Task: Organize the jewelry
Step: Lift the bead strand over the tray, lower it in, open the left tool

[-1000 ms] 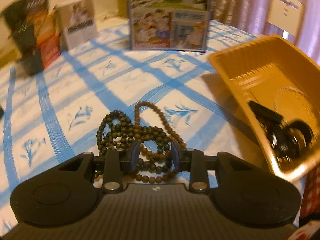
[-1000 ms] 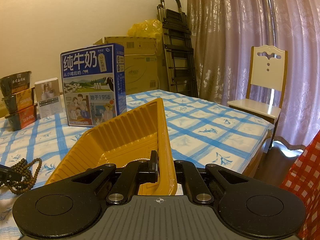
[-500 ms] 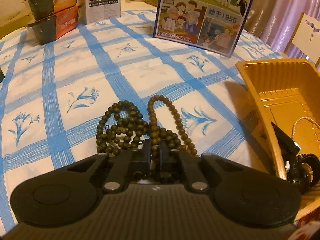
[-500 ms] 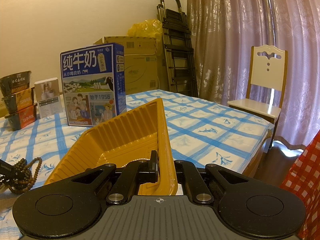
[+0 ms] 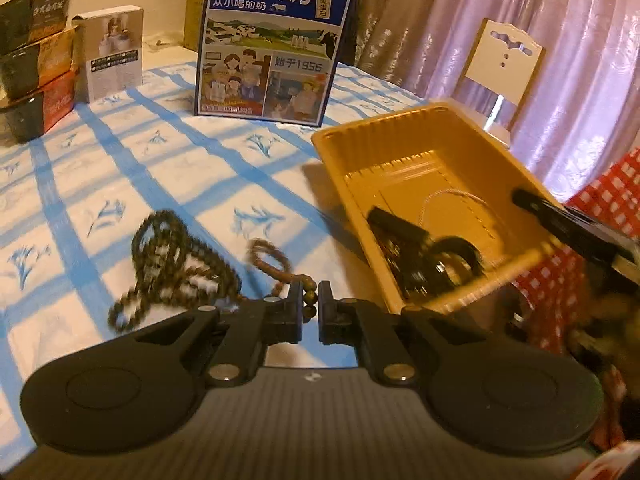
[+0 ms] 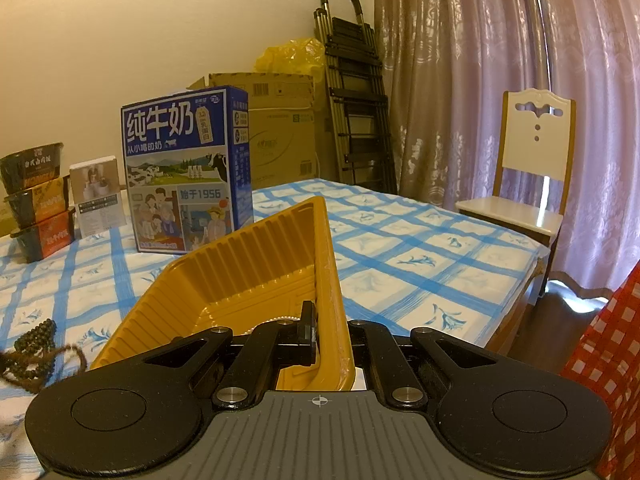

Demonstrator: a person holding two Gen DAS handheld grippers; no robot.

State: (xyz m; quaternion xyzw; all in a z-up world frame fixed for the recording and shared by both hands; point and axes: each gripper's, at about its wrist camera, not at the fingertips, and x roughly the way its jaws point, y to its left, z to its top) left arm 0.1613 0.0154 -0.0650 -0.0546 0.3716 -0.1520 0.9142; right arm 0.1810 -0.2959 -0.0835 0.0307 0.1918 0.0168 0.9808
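My left gripper [image 5: 310, 294] is shut on a string of brown beads [image 5: 310, 300], held just above the blue-checked tablecloth [image 5: 200, 168]. A darker bead string [image 5: 172, 264] trails from it to the left, blurred; it also shows at the left edge of the right wrist view as the bead string [image 6: 36, 344]. To the right stands the yellow tray [image 5: 400, 136], with a black strap-like piece [image 5: 420, 256] and a thin chain [image 5: 452, 200] inside. My right gripper [image 6: 332, 320] is shut on the tray's near wall [image 6: 328, 280], tilting the tray.
A blue milk carton [image 5: 272, 48], a small white box [image 5: 114, 52] and stacked bowls [image 5: 36, 60] stand at the table's far side. A white chair [image 6: 536, 152], a folded ladder [image 6: 352, 100], cardboard boxes [image 6: 280, 128] and curtains lie beyond. Red checked cloth [image 5: 580, 280] hangs at the right.
My left gripper closed on the beads, then rose and swung right toward the tray, dragging both strings along. The right gripper and the tray have not moved.
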